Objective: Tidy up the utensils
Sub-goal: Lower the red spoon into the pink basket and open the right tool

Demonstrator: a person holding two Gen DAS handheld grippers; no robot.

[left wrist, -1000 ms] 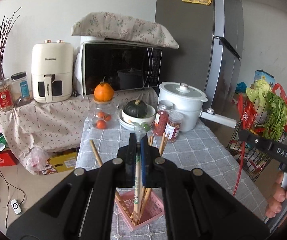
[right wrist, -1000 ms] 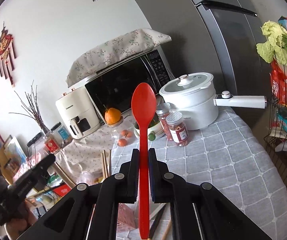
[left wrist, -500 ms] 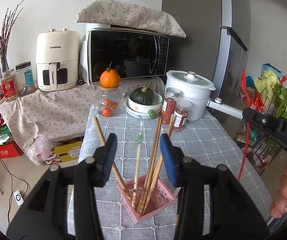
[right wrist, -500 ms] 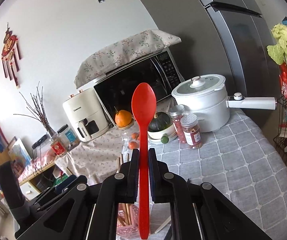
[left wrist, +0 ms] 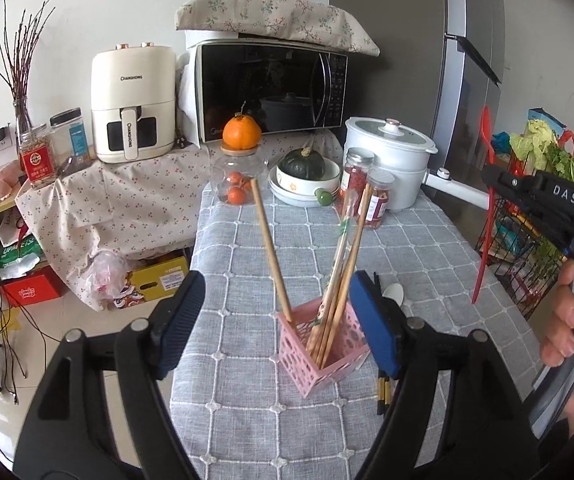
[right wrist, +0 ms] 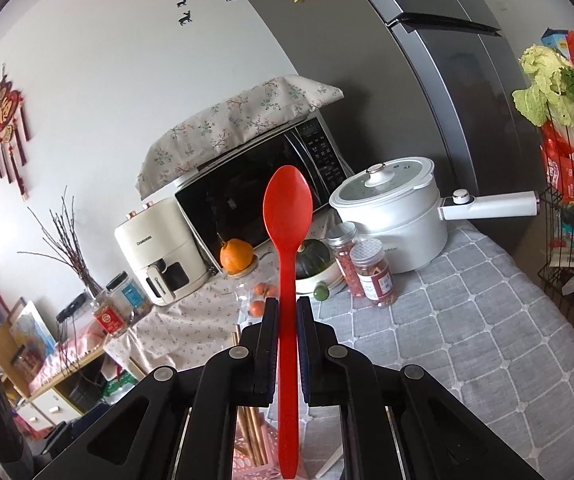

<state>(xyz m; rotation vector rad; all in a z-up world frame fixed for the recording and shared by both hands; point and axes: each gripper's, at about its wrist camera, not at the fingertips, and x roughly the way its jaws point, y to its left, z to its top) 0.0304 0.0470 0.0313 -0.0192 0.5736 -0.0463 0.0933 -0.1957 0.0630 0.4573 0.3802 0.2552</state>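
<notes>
Chopsticks (left wrist: 339,276) now stand loose in the pink basket (left wrist: 323,350) on the table; a second ago the left gripper (left wrist: 275,322) clamped them. Its jaws are opening, nothing pinched. Right gripper (right wrist: 287,344) pinches the red spoon (right wrist: 287,240), presumably next.

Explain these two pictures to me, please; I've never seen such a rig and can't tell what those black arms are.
No robot here: a person holds a two-finger tool in each hand, with a camera on each looking along its fingers. In the left view, the left gripper is opening, nothing between its fingers; beyond stands a pink basket of chopsticks on a grey checked tablecloth. In the right view, the right gripper is clamped on a red spoon, bowl up. Jars and a white pot stand behind.
</notes>
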